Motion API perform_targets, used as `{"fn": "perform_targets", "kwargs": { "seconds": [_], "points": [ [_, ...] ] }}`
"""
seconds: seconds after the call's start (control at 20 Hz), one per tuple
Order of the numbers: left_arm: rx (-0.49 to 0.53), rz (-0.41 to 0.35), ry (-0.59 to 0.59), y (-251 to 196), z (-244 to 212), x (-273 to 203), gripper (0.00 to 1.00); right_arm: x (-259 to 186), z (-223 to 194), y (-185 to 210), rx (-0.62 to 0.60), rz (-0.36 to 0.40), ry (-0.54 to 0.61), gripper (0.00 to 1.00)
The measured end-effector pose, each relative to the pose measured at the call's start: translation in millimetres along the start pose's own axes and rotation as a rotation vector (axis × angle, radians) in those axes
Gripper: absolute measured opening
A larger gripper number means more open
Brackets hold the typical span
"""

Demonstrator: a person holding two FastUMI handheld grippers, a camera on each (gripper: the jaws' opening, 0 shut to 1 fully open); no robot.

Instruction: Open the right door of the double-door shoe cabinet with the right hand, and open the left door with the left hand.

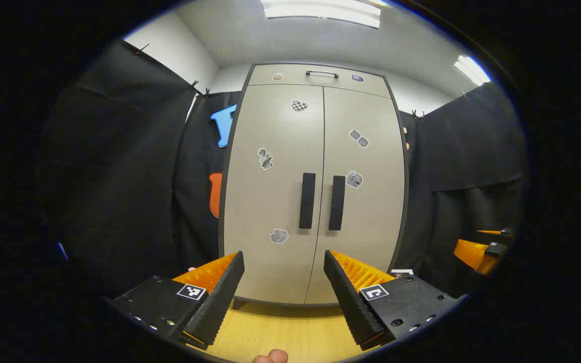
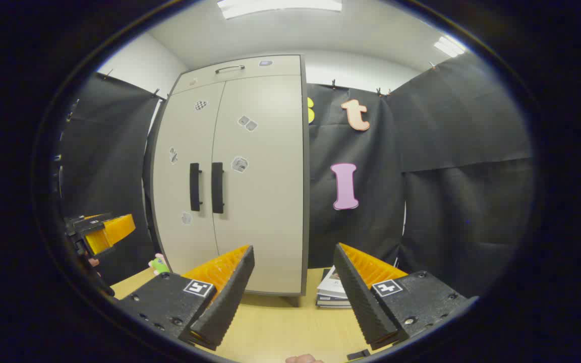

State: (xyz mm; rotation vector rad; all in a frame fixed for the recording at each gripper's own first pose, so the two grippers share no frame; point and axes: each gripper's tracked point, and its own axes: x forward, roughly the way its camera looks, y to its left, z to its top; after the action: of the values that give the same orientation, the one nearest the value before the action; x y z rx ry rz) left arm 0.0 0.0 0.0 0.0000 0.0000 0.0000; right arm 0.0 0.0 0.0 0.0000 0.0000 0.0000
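Shoe cabinet (image 1: 315, 186) stands on the wooden worktop (image 1: 280, 333), both doors shut. Left gripper (image 1: 284, 287) and right gripper (image 2: 294, 282) held well back, fingers wide, empty. Approach step: right one must reach the right door handle (image 2: 217, 187) first, I judge.

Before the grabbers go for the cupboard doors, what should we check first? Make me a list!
1. Both doors shut and ready to open: ok. The left door and right door sit flush.
2. Handles in sight: ok. The left handle and right handle stand side by side at the middle seam.
3. Left hand-held gripper open: ok, nothing between its fingers.
4. Right hand-held gripper open: ok, also empty.
5. Right hand-held gripper aimed at its handle: not ok, the handle sits off to the left in the right gripper view.
6. Books clear of the door's swing: cannot tell.
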Motion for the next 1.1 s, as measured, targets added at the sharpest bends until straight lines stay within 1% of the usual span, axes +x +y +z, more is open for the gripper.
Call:
{"fn": "perform_targets", "kwargs": {
  "seconds": [0.45,0.6,0.65,0.7,0.8,0.9,0.95,1.0,1.1],
  "points": [
    [0.007,-0.008,0.007,-1.7,-4.9,5.8,0.95,5.3,-3.8,1.9,0.003,-0.025,0.010,0.99],
    [0.009,-0.007,0.014,0.4,-6.3,9.4,0.95,6.8,-6.1,5.7,0.003,-0.021,0.020,0.99],
    [0.012,-0.005,0.014,2.1,-5.7,10.6,0.95,8.0,-5.7,6.7,0.003,-0.022,0.022,0.97],
    [0.015,-0.006,0.013,3.5,-5.2,11.1,0.95,9.0,-6.7,8.2,0.002,-0.023,0.022,0.99],
    [0.017,-0.006,0.011,5.4,-3.9,13.4,0.95,10.4,-6.4,10.9,0.005,-0.025,0.024,0.99],
    [0.021,-0.011,0.009,6.8,-2.5,14.6,0.95,11.9,-4.6,16.3,0.012,-0.022,0.022,0.99],
    [0.025,-0.013,0.008,7.7,-2.4,15.3,0.95,13.0,-3.6,19.8,0.012,-0.019,0.023,0.96],
    [0.027,-0.014,0.009,8.9,-2.5,15.8,0.95,13.9,-3.1,24.0,0.012,-0.018,0.022,0.99],
    [0.025,-0.021,0.015,11.9,-3.9,17.0,0.95,18.2,-1.4,33.8,0.014,-0.008,0.023,0.99]
  ]
}}
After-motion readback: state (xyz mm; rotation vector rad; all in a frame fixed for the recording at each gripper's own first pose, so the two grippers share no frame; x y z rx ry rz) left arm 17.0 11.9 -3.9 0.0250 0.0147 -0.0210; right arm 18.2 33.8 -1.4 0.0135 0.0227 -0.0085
